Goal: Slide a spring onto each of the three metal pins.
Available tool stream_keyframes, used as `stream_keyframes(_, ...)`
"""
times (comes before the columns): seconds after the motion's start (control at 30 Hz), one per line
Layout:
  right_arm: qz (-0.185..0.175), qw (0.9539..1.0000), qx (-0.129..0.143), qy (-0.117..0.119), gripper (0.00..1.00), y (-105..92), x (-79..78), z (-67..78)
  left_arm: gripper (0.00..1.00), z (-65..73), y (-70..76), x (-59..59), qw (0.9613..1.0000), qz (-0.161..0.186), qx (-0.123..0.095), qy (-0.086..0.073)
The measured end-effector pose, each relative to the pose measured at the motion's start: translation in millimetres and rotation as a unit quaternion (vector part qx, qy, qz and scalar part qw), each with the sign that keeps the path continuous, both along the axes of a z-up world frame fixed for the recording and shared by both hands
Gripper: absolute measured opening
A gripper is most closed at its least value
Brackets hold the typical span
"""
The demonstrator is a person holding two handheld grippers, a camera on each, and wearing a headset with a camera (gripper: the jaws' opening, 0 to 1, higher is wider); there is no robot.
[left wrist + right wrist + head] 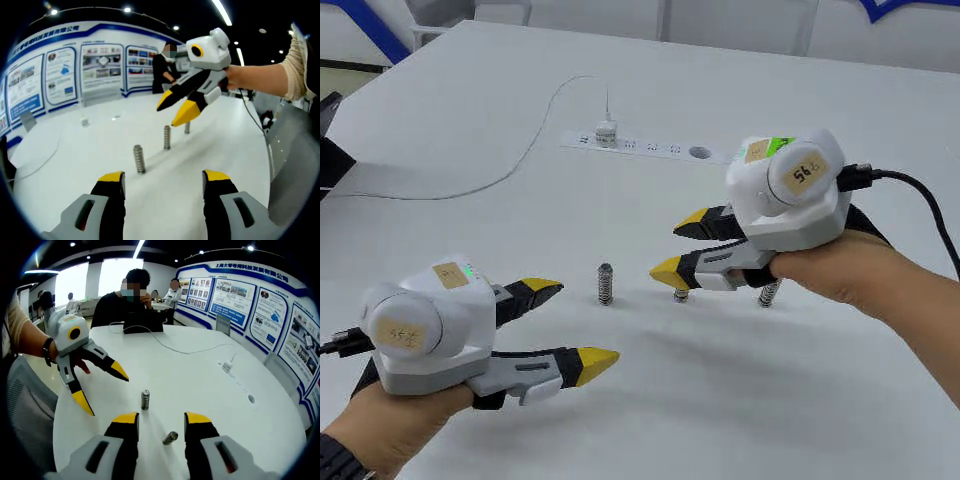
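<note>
Three short metal pins stand in a row on the white table. The left pin (606, 284) wears a coiled spring, and so does the right pin (769, 292). The middle pin (681, 295) is mostly hidden under the right gripper's lower jaw. My right gripper (678, 247) hovers open just above that middle pin (170, 437), holding nothing. My left gripper (570, 325) is open and empty, a little short of the left pin (138, 159). The left gripper view also shows the middle pin (167, 137) with coils and the far pin (187, 127), too small to judge.
A white power strip (640, 146) with a plugged-in adapter and a thin cable (525, 155) lies farther back on the table. People sit at the table's far end (131, 302). Poster walls surround the room.
</note>
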State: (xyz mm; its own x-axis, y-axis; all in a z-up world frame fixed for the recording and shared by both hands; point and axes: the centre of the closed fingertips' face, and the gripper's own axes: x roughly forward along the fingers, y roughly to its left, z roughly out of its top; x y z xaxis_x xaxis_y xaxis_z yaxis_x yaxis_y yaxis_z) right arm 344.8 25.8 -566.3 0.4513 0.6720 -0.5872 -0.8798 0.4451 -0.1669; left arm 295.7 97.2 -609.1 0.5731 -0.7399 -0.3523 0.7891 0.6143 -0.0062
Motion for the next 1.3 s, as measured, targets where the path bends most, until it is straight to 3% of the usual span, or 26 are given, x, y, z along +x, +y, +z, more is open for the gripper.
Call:
stream_keyframes(0.73,-0.061,0.9973,0.032,-0.025,0.46,-65.2,-3.1,15.7,0.65,6.1,-2.2,2.3,1.0,0.001,0.0,-0.003)
stream_keyframes(1.03,-0.09,0.9944,0.049,-0.027,0.49,-95.7,-8.9,11.4,0.66,4.9,-3.6,-0.4,1.0,0.002,0.003,-0.001)
stream_keyframes(1.3,-0.098,0.9933,0.057,-0.023,0.52,-111.2,-17.4,2.3,0.66,5.1,-3.3,-0.8,1.0,0.003,0.003,0.001)
